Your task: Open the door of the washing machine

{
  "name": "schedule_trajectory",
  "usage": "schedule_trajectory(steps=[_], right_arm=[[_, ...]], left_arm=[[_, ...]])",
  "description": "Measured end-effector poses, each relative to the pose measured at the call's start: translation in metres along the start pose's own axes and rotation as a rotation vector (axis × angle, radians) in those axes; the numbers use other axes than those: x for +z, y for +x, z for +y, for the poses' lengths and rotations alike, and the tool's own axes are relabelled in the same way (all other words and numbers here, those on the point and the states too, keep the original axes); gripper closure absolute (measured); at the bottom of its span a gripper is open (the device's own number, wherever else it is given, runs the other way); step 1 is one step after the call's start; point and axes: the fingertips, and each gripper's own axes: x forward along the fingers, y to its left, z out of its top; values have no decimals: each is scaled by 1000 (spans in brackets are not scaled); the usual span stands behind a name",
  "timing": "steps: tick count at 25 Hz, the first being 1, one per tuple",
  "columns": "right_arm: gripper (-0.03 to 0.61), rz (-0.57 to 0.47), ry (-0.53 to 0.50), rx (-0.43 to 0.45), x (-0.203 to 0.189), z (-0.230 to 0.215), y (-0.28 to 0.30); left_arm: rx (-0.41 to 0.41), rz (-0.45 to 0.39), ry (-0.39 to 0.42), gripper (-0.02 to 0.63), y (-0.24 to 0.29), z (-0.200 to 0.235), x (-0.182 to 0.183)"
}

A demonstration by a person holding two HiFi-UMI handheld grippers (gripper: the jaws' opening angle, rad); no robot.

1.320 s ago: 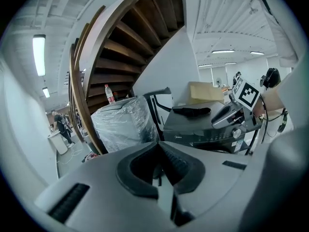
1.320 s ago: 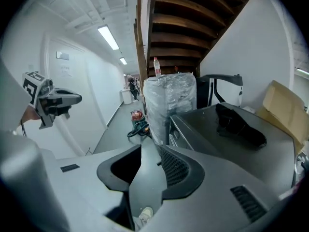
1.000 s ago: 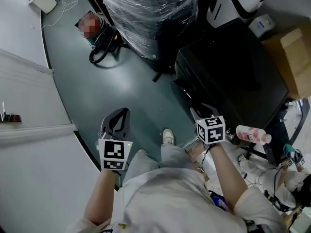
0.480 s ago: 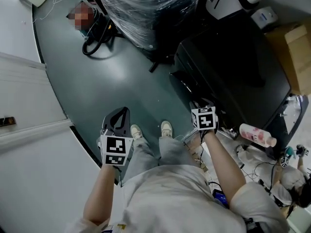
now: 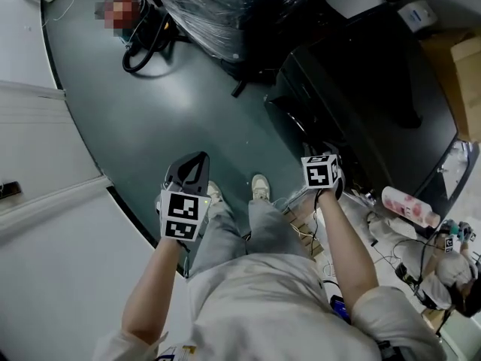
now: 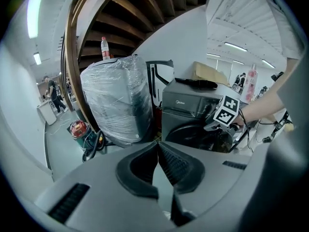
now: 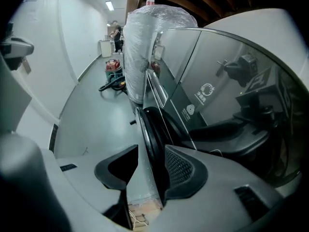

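The washing machine point(image 5: 361, 104) is a black front-loader at the right, and its round dark door point(image 6: 193, 132) looks closed against the front. My right gripper point(image 5: 319, 156) hangs at the machine's front face and points steeply down. In the right gripper view the door's dark rim point(image 7: 147, 124) runs between the jaws of my right gripper point(image 7: 150, 151). Those jaws are closing, with a gap still showing on the left side. My left gripper point(image 5: 197, 159) hovers over the grey floor, left of my feet. Seen up close, my left gripper point(image 6: 157, 146) is shut on nothing.
A tall plastic-wrapped appliance point(image 5: 225, 13) stands beside the machine, with a red vacuum and black hose point(image 5: 143, 43) on the floor beyond. A pink bottle point(image 5: 409, 205) and cables lie at the right. A cardboard box point(image 5: 458, 74) sits on the machine's far side. A white wall point(image 5: 45, 201) runs along the left.
Both grippers have sunk lower. The right one has tipped further down against the machine's front, and the head view has swung slightly.
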Motion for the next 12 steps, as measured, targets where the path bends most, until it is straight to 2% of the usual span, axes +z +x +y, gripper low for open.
schedule_trajectory(steps=[5, 7, 12], right_arm=[[394, 28, -33, -23, -3, -2, 5], [428, 29, -40, -34, -3, -4, 4], [426, 66, 28, 13, -11, 0, 4]], left_arm=[[-18, 27, -3, 594, 10, 3, -9], [-18, 35, -6, 594, 10, 5, -13], [-22, 49, -19, 594, 8, 5, -23]])
